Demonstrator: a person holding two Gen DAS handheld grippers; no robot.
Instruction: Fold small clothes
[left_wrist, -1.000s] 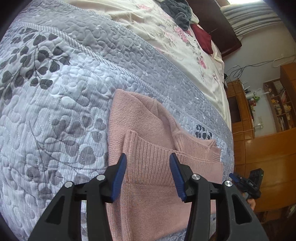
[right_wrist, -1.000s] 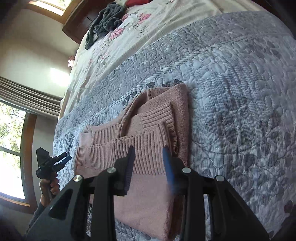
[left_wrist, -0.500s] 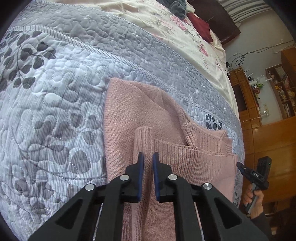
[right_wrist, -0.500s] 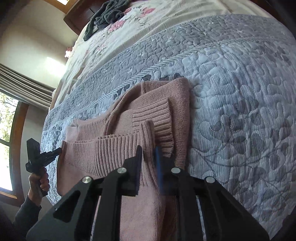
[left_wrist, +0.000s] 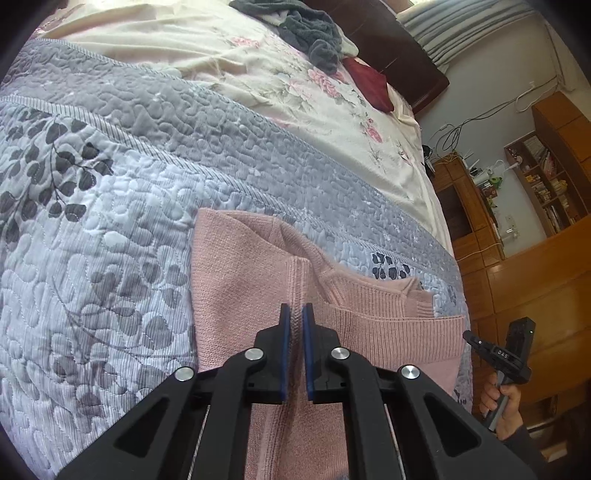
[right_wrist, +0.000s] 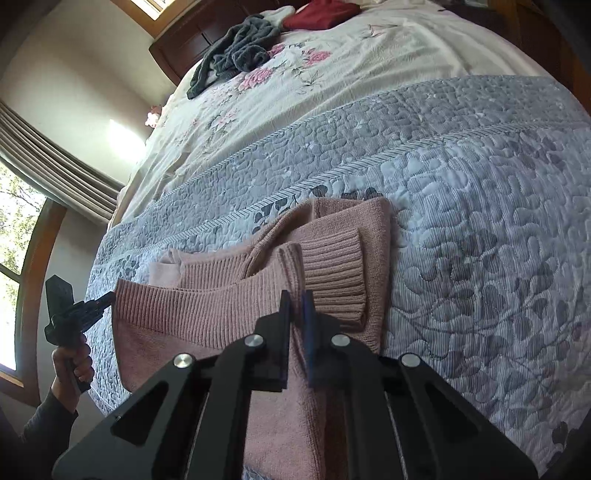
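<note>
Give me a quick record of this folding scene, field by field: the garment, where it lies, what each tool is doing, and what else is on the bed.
garment: pink knit sweater, partly folded, ribbed hem band across it
surface: grey leaf-print quilt on a bed
left tool: shut on a pinched ridge of the sweater
right tool: shut on a pinched ridge of the sweater's ribbed edge
further up the bed: floral sheet, dark grey cloth pile, dark red cloth
fold status: not finished, both pinches raised off the quilt
</note>
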